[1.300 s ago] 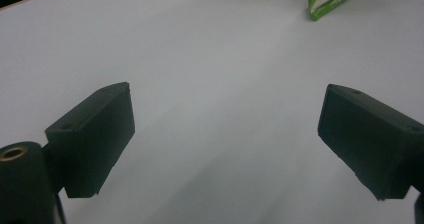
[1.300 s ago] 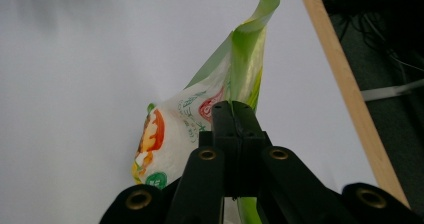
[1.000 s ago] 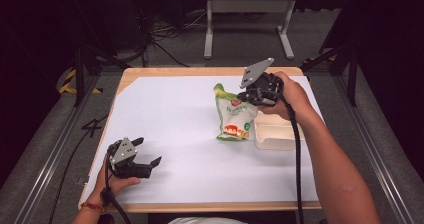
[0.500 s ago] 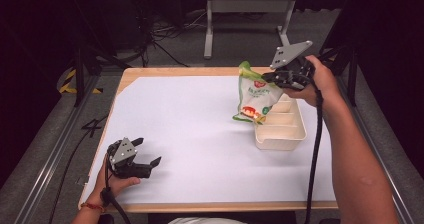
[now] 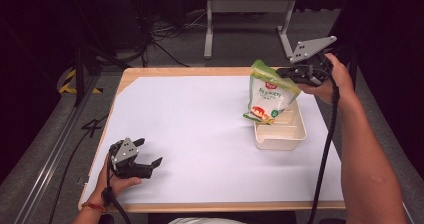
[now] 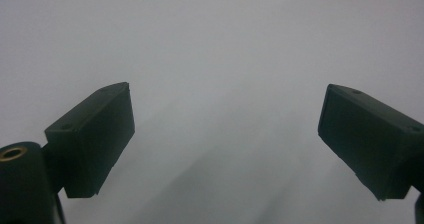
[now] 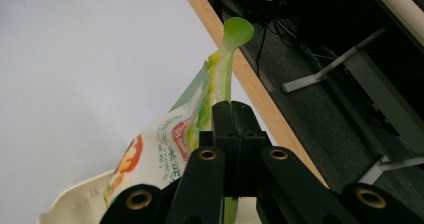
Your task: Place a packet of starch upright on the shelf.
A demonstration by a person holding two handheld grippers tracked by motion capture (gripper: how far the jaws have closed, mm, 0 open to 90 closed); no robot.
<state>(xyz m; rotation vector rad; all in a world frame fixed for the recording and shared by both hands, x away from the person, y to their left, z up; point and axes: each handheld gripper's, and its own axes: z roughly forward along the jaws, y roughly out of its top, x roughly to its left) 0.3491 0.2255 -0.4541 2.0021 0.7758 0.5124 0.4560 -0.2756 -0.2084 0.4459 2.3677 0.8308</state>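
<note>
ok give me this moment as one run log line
right gripper: shut on green snack bag, lifted over cream tray | left gripper: open, resting on white table cover, nothing between its fingers

Looks like a lab / recording rig, not a home. A wood-edged table [image 5: 200, 72] w/ a plain white sheet [image 5: 200, 134] sits in a dark room on grey carpet [image 5: 45, 149], w/ loose cables [image 5: 150, 34] and a metal stand leg [image 5: 207, 21] behind it. Yellow-black hazard tape [image 5: 67, 84] on the floor at left, plus a metal rail [image 5: 50, 154] along the table side.
</note>
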